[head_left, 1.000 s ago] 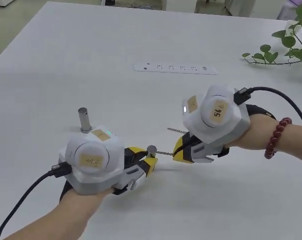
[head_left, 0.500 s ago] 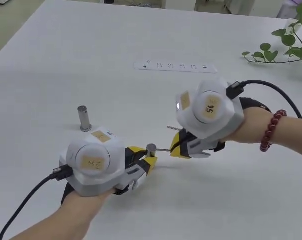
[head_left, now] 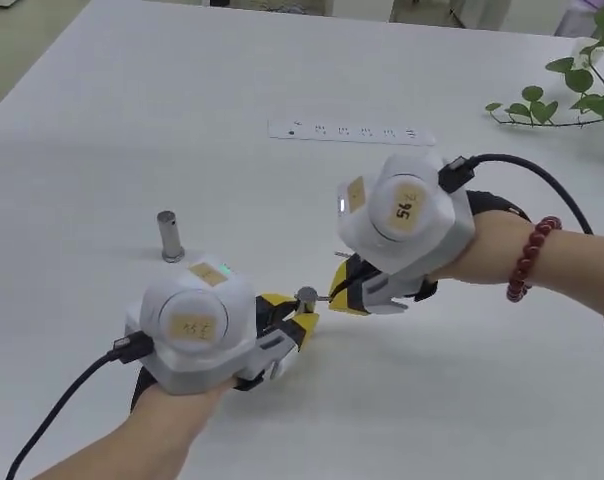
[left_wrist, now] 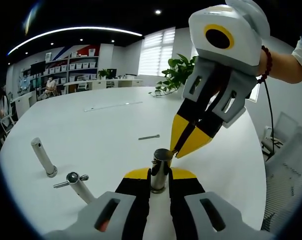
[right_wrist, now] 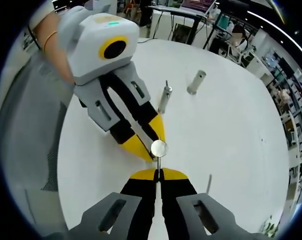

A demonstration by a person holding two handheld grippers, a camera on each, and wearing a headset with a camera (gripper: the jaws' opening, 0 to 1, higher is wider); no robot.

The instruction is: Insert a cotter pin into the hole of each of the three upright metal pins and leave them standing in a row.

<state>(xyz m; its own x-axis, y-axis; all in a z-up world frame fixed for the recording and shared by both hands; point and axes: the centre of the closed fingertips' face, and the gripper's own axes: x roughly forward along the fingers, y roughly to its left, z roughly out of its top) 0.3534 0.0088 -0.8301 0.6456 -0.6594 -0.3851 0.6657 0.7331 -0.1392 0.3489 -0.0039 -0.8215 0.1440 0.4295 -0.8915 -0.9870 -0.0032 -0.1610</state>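
My left gripper [head_left: 300, 318] is shut on an upright metal pin [head_left: 305, 297] that stands on the white table; in the left gripper view the pin [left_wrist: 161, 167] sits between the yellow jaw tips [left_wrist: 159, 172]. My right gripper [head_left: 340, 296] is shut on a thin cotter pin [head_left: 325, 298], whose tip is at the pin's head [right_wrist: 158, 148]. The right gripper's own view shows its jaws [right_wrist: 158, 172] closed just below that head. A second pin [left_wrist: 78, 182] carries a cotter pin through it. A third bare pin [head_left: 168, 236] stands to the left.
A loose cotter pin [left_wrist: 149, 137] lies on the table beyond the held pin. A white power strip [head_left: 347, 131] lies farther back, and a leafy plant [head_left: 572, 90] reaches in at the far right. Cables trail from both grippers.
My right gripper has moved left with the cotter pin, from a short gap to right at the held pin's head. The left gripper and its pin have stayed put.
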